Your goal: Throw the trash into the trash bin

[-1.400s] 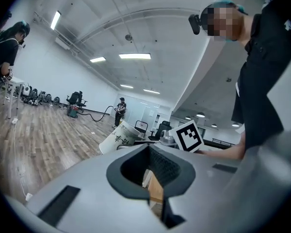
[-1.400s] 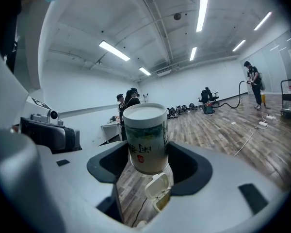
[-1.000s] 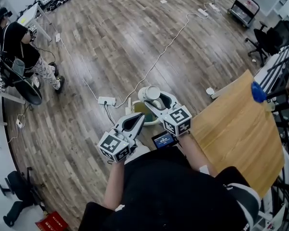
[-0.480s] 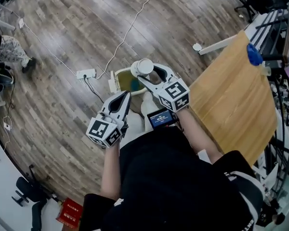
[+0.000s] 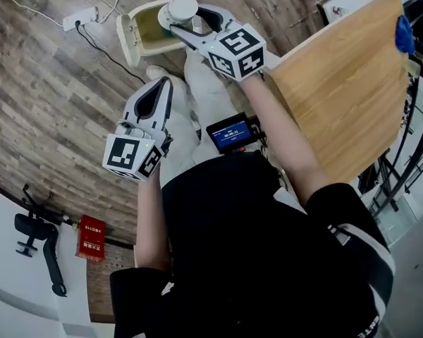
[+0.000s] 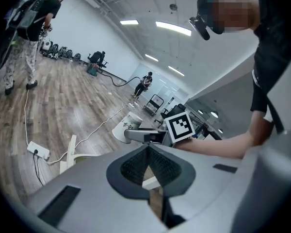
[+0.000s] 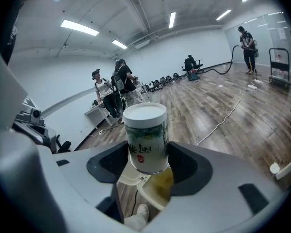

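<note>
– Cup (image 5: 182, 9) first! Where is it now?
– Up near the bin, in the right gripper. But let's go from the left. The left gripper (image 5: 163, 83) has its jaws pressed together and holds nothing. It has dropped lower, beside the person's leg.
– What is next to it?
– The trash bin (image 5: 130, 30), on the wood floor with its top open. A second ago it was out in front of both grippers. Now the person has leaned over it, and both hands have come down.
– So the cup is at the bin?
– Yes. The right gripper (image 5: 189, 18) squeezes the white cup from both sides, with its jaws quite wide around it. It holds the cup right over the bin's open mouth. In the right gripper view, the yellowish inside of the bin shows just under the cup.
– Is it in yet?
– No, it hangs above. I think the only thing left is to let go so it falls in. The wooden table (image 5: 338, 83) on the right plays no part.
</note>
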The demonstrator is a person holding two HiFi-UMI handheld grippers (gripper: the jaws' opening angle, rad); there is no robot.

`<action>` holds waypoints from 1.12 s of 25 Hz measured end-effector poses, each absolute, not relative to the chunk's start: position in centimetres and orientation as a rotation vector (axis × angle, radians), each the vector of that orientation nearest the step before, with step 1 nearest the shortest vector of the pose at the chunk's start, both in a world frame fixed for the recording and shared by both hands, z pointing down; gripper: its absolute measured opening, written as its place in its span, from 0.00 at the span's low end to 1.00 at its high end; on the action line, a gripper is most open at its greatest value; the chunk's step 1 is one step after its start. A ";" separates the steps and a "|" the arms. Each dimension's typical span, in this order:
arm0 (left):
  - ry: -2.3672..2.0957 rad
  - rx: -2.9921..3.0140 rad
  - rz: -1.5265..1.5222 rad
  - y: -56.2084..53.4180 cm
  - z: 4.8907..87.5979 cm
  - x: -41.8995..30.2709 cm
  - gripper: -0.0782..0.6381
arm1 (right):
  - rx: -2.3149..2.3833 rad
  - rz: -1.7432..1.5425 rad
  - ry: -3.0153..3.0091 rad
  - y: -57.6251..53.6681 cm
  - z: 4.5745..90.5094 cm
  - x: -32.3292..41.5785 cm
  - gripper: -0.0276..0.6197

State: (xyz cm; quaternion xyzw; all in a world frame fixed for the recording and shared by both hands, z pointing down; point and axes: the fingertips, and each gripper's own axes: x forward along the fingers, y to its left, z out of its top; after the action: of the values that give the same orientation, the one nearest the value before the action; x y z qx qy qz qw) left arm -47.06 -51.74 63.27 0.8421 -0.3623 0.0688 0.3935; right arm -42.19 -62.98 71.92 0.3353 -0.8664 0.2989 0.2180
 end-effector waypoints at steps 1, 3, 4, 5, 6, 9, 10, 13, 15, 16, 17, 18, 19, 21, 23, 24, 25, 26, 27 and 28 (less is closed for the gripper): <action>-0.919 2.121 0.174 -52.5 63.7 -47.5 0.11 | 0.916 0.832 -2.384 -63.8 73.0 -42.7 0.43; -0.915 2.078 0.173 -53.9 64.2 -48.2 0.11 | 0.871 0.837 -2.347 -65.2 74.7 -43.9 0.43; -0.905 2.052 0.180 -54.3 64.7 -48.3 0.11 | 0.847 0.850 -2.326 -65.4 75.7 -44.2 0.43; -0.892 2.031 0.188 -54.6 65.5 -48.2 0.11 | 0.829 0.867 -2.305 -65.4 77.1 -44.3 0.44; -0.880 2.016 0.194 -55.0 66.3 -47.9 0.11 | 0.817 0.878 -2.285 -65.5 78.5 -44.1 0.43; -0.856 1.999 0.191 -56.2 68.8 -47.1 0.11 | 0.798 0.881 -2.229 -65.8 82.6 -43.7 0.43; -0.850 1.995 0.190 -56.6 69.7 -47.0 0.11 | 0.795 0.884 -2.213 -65.9 84.1 -43.7 0.43; -0.852 1.975 0.185 -56.3 73.9 -46.8 0.11 | 0.780 0.899 -2.207 -64.9 89.4 -44.2 0.43; -0.846 1.962 0.172 -54.1 76.4 -46.5 0.11 | 0.765 0.897 -2.202 -62.7 92.9 -44.5 0.44; -0.835 1.962 0.168 -52.7 77.1 -46.4 0.11 | 0.758 0.893 -2.192 -61.6 94.3 -44.7 0.43; -0.820 1.967 0.168 -51.5 77.6 -46.4 0.11 | 0.752 0.890 -2.181 -60.5 95.5 -44.9 0.44; -0.808 1.971 0.173 -50.6 78.0 -46.4 0.11 | 0.744 0.888 -2.169 -59.8 96.6 -45.0 0.44; -0.801 1.973 0.179 -50.1 78.5 -46.5 0.11 | 0.736 0.887 -2.159 -59.5 97.7 -45.2 0.45; -0.800 1.958 0.175 -50.2 78.8 -46.8 0.11 | 0.732 0.898 -2.148 -59.9 98.6 -45.4 0.46; -0.805 1.933 0.158 -50.8 78.0 -47.1 0.11 | 0.746 0.914 -2.146 -60.8 97.7 -45.1 0.46; -0.810 1.931 0.154 -51.0 77.6 -47.0 0.11 | 0.753 0.914 -2.152 -61.0 97.0 -44.9 0.46; -0.820 1.940 0.155 -51.2 77.4 -46.9 0.11 | 0.758 0.907 -2.168 -61.1 96.6 -44.7 0.45; -0.831 1.956 0.158 -51.2 77.5 -46.8 0.11 | 0.764 0.894 -2.194 -61.3 96.2 -44.6 0.43; -0.842 1.973 0.162 -51.2 77.6 -46.7 0.11 | 0.775 0.878 -2.222 -61.4 95.8 -44.6 0.33; -0.850 1.990 0.164 -51.4 77.4 -46.7 0.11 | 0.789 0.864 -2.248 -61.7 95.1 -44.7 0.20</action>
State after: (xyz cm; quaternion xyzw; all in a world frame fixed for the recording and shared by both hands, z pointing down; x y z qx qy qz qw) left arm -46.74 -51.42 77.40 0.8109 -0.3465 0.0668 0.4669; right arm -44.70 -61.72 95.12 0.2970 -0.8464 0.3255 0.2992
